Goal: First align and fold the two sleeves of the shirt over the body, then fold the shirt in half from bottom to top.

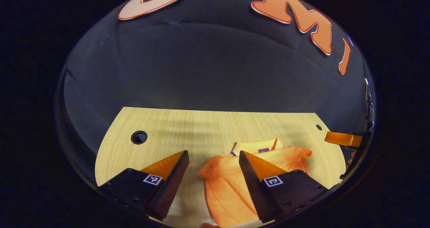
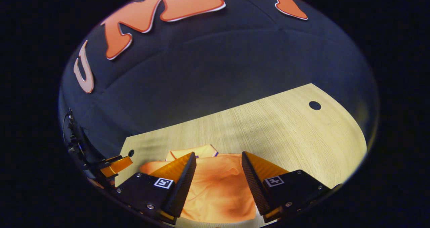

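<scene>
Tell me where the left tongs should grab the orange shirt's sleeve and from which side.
Judging from the left gripper view, take the sleeve at its outer tip, where it juts out from the orange shirt onto the bare table. Come in from that outer side, low over the wood; the left tongs already stand open above that edge. The fabric lies flat and rumpled, so pinch a raised fold.
</scene>
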A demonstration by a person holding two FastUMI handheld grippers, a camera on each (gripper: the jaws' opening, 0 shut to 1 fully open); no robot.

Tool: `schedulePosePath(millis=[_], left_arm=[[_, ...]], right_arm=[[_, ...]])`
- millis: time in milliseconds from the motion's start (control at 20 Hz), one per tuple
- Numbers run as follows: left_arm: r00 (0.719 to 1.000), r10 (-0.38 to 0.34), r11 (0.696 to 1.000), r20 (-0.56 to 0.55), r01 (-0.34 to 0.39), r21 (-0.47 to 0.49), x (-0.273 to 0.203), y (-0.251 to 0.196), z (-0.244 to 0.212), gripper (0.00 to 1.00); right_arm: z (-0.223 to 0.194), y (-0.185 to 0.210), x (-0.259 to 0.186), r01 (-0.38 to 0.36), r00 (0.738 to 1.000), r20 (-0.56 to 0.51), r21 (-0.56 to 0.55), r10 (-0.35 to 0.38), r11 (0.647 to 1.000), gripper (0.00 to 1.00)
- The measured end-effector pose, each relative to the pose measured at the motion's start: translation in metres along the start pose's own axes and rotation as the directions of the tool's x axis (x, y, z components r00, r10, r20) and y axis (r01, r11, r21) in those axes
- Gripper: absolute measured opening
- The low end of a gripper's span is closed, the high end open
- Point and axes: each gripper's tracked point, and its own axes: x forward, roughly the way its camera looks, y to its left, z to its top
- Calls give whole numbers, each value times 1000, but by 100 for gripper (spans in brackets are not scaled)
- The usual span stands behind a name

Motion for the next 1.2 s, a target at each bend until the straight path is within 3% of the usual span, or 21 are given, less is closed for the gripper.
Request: schedulePosePath(millis=[150, 400, 600, 950, 1200], left_arm=[[998, -16, 1000, 60, 18, -25, -39, -7, 9, 99], [990, 2, 1000, 138, -1, -7, -95, -20, 10, 99], [969, 7, 999, 247, -20, 49, -151, -42, 9, 98], [940, 22, 996, 341, -49, 71, -233, -79, -8, 98], [916, 51, 996, 398, -73, 41, -293, -93, -39, 98]], right_arm=[[-2, 2, -32, -6, 999, 36, -29, 7, 1000, 90], [-13, 17, -95, -43, 996, 78, -79, 49, 996, 94], [-11, 22, -142, -86, 983, 155, -109, 102, 990, 98], [-30, 28, -214, -125, 958, 233, -187, 168, 974, 98], [-38, 41, -277, -197, 895, 346, -258, 281, 946, 98]])
